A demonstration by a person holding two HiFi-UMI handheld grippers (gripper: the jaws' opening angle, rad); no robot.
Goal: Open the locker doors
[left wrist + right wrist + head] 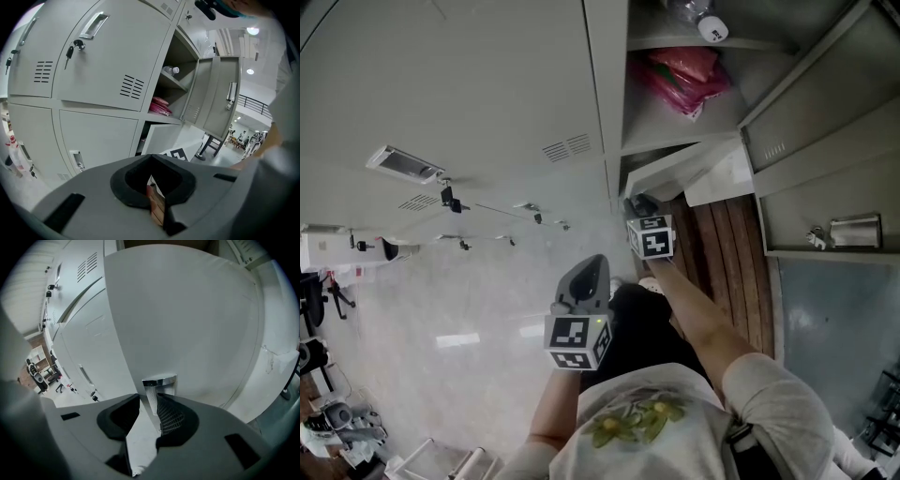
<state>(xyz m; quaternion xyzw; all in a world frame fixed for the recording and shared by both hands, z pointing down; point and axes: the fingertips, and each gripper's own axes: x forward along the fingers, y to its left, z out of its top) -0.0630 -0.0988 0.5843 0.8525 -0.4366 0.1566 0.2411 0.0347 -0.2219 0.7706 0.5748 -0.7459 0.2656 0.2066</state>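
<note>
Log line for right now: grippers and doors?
left gripper: shut, empty | right gripper: shut on lower door by chrome handle | lower door: ajar | upper door: open

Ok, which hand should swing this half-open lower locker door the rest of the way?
Right. The right gripper is clamped on the lower door at its edge, just below the chrome handle. The left gripper hangs back from the lockers, jaws together and empty.
</note>
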